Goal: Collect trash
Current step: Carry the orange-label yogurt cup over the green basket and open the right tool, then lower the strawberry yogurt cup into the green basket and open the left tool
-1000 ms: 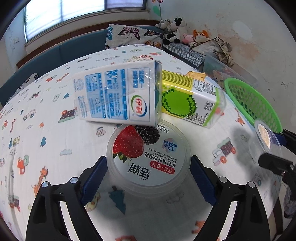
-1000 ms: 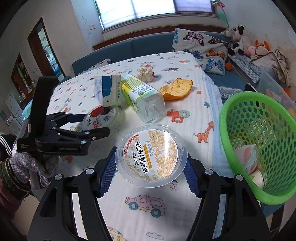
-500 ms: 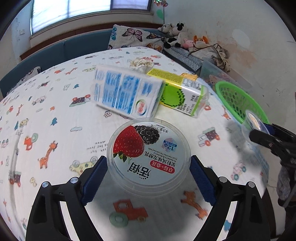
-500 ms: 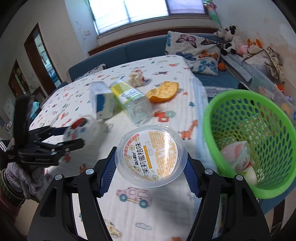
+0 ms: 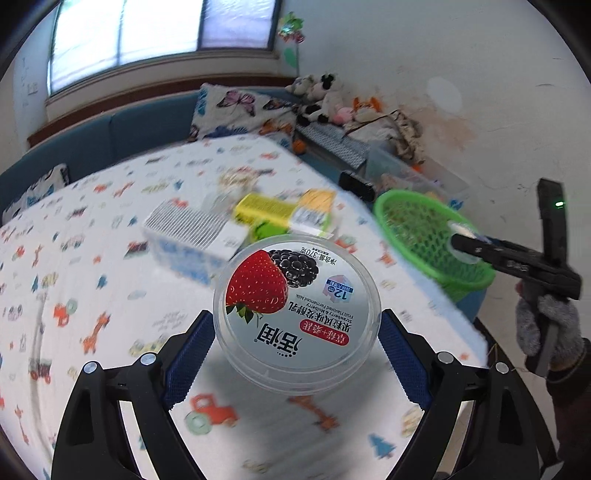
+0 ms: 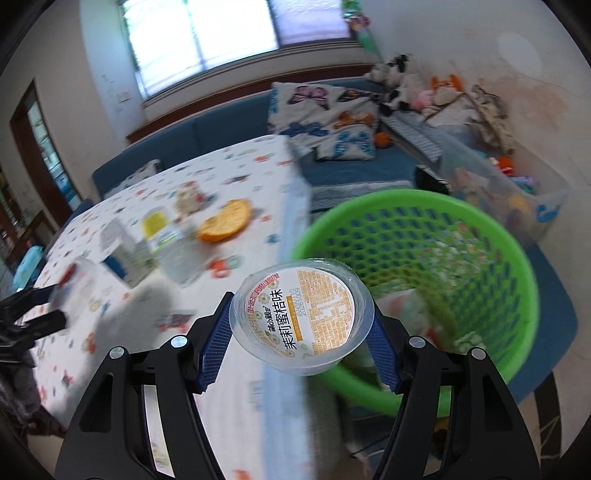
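Plastic cups (image 5: 297, 308) clamped in both raised tools

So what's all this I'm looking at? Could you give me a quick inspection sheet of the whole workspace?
Surface: table under a cartoon-print cloth.
Job's things: strawberry yogurt cup and orange-label cup, both held; green basket with some trash inside.
Clutter: blue-and-white carton, yellow-green carton, orange peel, crumpled paper, all on the table.
Grippers: left gripper closed on the strawberry yogurt cup; right gripper closed on the orange-label cup, at the basket's rim.
Cables: nothing seen.
Surroundings: blue sofa, butterfly pillow, stuffed toys, window.
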Motion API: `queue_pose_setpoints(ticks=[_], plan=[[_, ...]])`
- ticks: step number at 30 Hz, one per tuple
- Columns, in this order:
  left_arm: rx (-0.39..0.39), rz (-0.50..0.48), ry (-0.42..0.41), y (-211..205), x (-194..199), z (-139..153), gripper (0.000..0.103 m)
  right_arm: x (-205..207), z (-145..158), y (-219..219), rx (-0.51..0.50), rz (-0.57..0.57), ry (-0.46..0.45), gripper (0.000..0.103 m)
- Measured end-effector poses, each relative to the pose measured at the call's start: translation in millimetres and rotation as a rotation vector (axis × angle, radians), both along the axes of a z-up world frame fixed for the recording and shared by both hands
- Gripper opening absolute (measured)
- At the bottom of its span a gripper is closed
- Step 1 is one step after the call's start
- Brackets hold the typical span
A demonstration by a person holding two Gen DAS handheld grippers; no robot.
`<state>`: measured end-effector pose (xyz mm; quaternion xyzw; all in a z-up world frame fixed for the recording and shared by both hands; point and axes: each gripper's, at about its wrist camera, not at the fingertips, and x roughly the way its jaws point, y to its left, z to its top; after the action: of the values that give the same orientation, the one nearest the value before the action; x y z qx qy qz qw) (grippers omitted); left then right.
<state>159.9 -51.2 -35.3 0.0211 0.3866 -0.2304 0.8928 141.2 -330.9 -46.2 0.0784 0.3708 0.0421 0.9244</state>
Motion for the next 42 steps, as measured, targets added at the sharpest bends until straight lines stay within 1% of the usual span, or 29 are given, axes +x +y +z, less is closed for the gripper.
queue_pose_setpoints(ticks=[8, 11, 16, 21, 27, 35, 42], plan=[[-0.007, -0.068, -0.029, -42, 5, 17, 0.086, 4, -12, -46, -0.030, -0.100, 0.028, 0.067], [-0.007, -0.085, -0.033, -52, 9, 20, 0.086, 6, -16, -62, -0.017, -0.127, 0.036, 0.075], [-0.005, -0.120, -0.041, -75, 17, 27, 0.086, 4, -20, -79, -0.006, -0.156, 0.040, 0.077], [0.012, -0.166, -0.049, -108, 25, 31, 0.086, -5, -17, -87, 0.007, -0.170, 0.027, 0.079], [0.027, -0.210, -0.032, -149, 42, 26, 0.086, -22, -9, -95, 0.019, -0.172, 0.007, 0.081], [0.050, -0.256, -0.001, -194, 53, 12, 0.086, -42, 1, -101, 0.033, -0.171, -0.029, 0.083], [0.092, -0.277, 0.016, -227, 62, -2, 0.086, -50, -2, -107, 0.055, -0.180, -0.026, 0.084]])
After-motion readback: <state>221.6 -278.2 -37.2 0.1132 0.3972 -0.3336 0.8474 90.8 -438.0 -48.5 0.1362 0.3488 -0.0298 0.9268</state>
